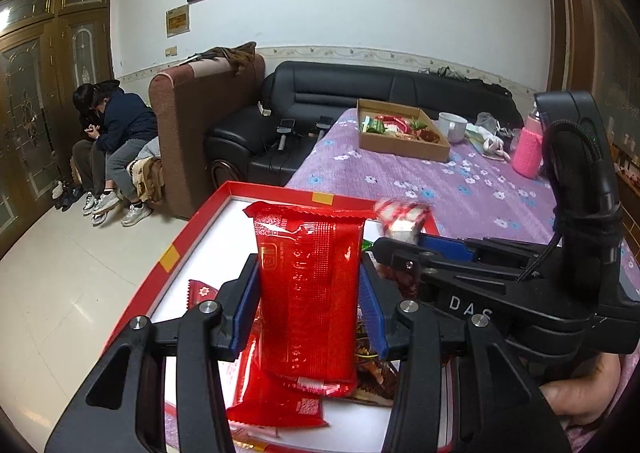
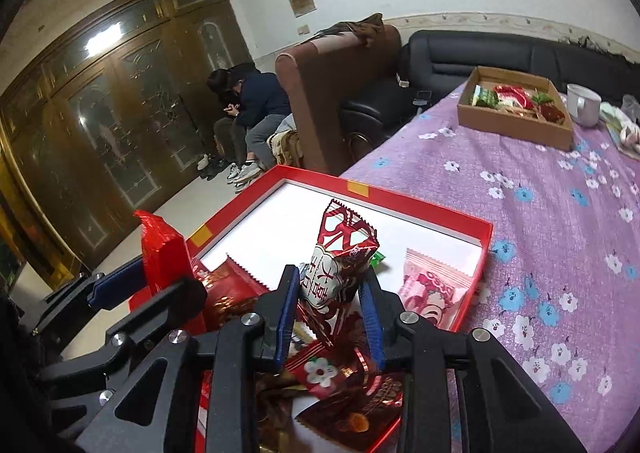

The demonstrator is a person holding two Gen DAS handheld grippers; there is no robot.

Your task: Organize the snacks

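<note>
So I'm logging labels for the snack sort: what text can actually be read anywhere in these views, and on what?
"DAS": white letters on the black right gripper, seen from the left wrist camera; possibly cut off.
"大喜": on the red and white candy wrapper held in the right gripper.
Shiny red snack packet in the left gripper: embossed print, too blurred to read.
Pink wrapped snack in the red shallow box: unreadable.

Long glossy red snack packet upright, clamped between blue pads; red-and-white candy pack likewise gripped upright; pink wrapper, loose sweets in red-rimmed tray; brown cardboard box of snacks well apart
</note>
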